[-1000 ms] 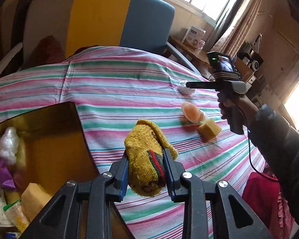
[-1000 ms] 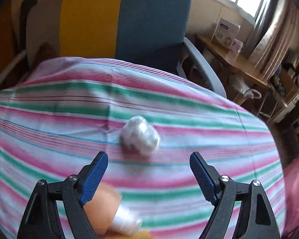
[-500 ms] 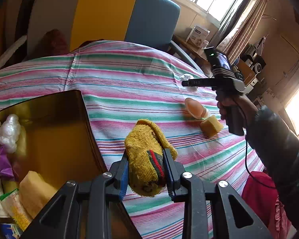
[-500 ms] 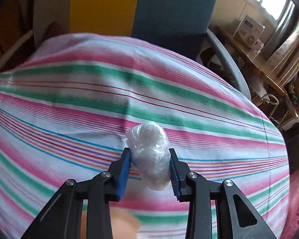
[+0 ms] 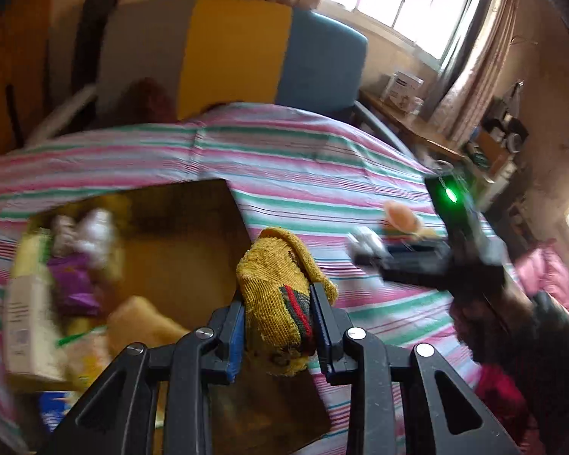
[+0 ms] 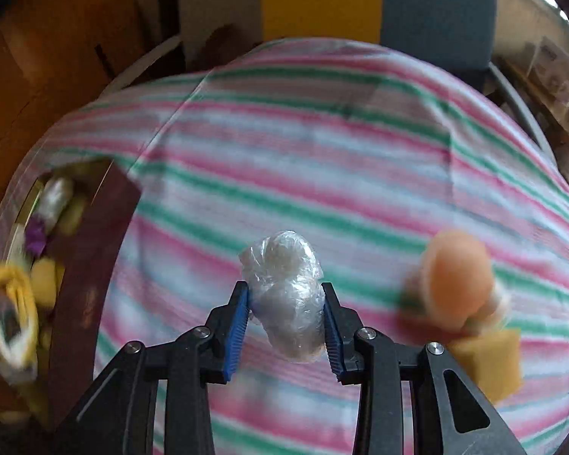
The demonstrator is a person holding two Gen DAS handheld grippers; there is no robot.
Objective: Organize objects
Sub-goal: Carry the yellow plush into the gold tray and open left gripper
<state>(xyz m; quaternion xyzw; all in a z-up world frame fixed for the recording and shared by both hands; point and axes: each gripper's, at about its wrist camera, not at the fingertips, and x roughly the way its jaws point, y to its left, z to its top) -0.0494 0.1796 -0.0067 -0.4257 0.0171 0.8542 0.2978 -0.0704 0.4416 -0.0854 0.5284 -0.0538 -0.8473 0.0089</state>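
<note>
Two grippers, both loaded. In the left wrist view the left gripper (image 5: 278, 331) at bottom centre is clamped on a yellow knitted sock (image 5: 280, 295) with red and green stripes, the blue pads pressing its sides; the sock sits right over the near right edge of the open box (image 5: 193, 250). The box fills the lower left of that frame and is pretty crowded: a purple wrapper (image 5: 74, 280), a white carton (image 5: 26, 326), a yellow sponge (image 5: 144, 322) and some crinkly white plastic at the upper left of it, all smeared by blur. The striped cloth (image 5: 303, 174) covers the table behind it, with a grey, yellow and blue chair (image 5: 239, 49) at the top of the frame.

In the right wrist view the right gripper (image 6: 286, 320) is closed on a wad of clear plastic wrap (image 6: 288, 295), held above the cloth at centre frame. On the right side of that frame lie a blurry peach-coloured egg shape (image 6: 455, 276) and, just below it, a yellow block (image 6: 489, 364). The box's dark wall (image 6: 91, 265) runs down the left edge, with clutter inside it.
</note>
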